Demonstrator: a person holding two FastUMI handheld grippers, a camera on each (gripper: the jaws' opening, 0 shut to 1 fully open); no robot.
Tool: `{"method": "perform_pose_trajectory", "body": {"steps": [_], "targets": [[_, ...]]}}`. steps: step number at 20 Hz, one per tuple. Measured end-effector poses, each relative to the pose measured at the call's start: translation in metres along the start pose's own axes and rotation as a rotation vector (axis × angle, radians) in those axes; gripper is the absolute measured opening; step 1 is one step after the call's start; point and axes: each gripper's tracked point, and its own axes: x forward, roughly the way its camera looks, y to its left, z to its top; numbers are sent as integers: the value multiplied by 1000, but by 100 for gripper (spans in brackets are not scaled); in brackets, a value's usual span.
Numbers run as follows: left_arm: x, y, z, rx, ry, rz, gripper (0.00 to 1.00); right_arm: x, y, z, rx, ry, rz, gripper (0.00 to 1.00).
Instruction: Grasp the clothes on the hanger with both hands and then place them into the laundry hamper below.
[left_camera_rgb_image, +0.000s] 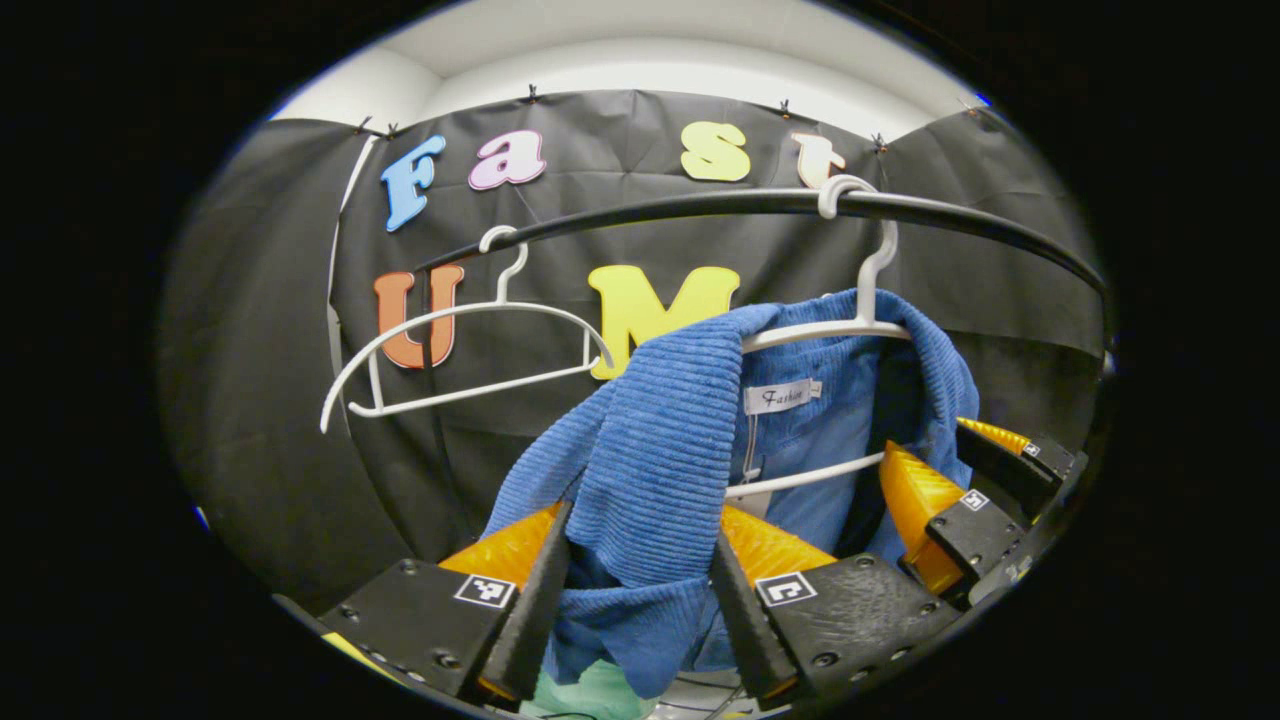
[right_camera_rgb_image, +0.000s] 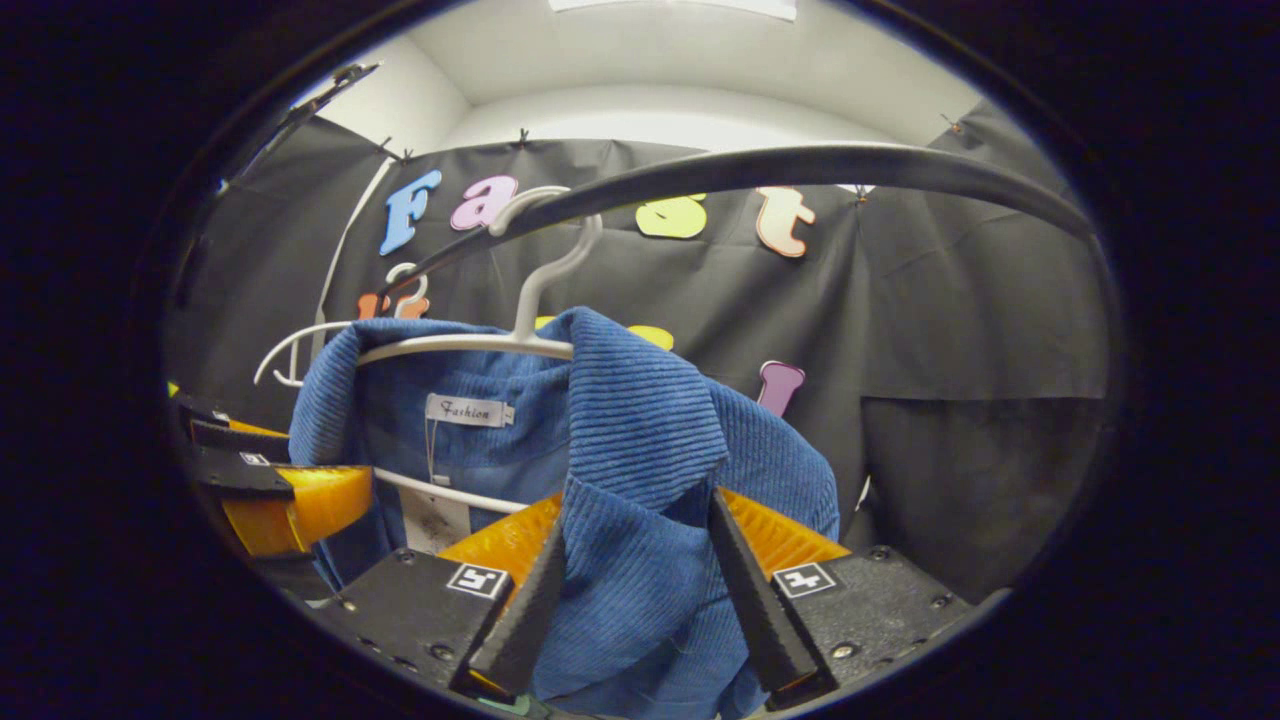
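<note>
On the white hanger (left_camera_rgb_image: 860, 330), the blue garment (left_camera_rgb_image: 650, 430) bears a white neck label (left_camera_rgb_image: 780, 397), seemingly cursive.

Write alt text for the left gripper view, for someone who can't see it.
The left gripper has its two fingers closed on a fold of a blue shirt hanging on a white hanger from a black rail. The right gripper is at the shirt's far side, and an empty hanger hangs further along.

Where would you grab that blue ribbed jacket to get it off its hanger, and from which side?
By its two shoulders, from the front and a little below, one gripper each. The blue jacket drapes over the white hanger, so the thick folds at each shoulder bunch between fingers: left gripper, right gripper. Lifting both probably frees it evenly.
</note>
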Motion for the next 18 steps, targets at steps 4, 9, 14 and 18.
{"method": "perform_pose_trajectory", "body": {"steps": [4,9,14,18], "targets": [[6,13,2,28,-1,23,21,5,-23,-2,-28,-2,-83,53],[-6,28,12,42,-5,0,19,0,-54,-5,-15,-7,-161,17],[-24,48,35,91,12,-118,8,-1,-59,7,-33,-12,-173,10],[-33,67,65,105,10,-195,5,-10,-69,25,-80,-42,-185,9]]}}
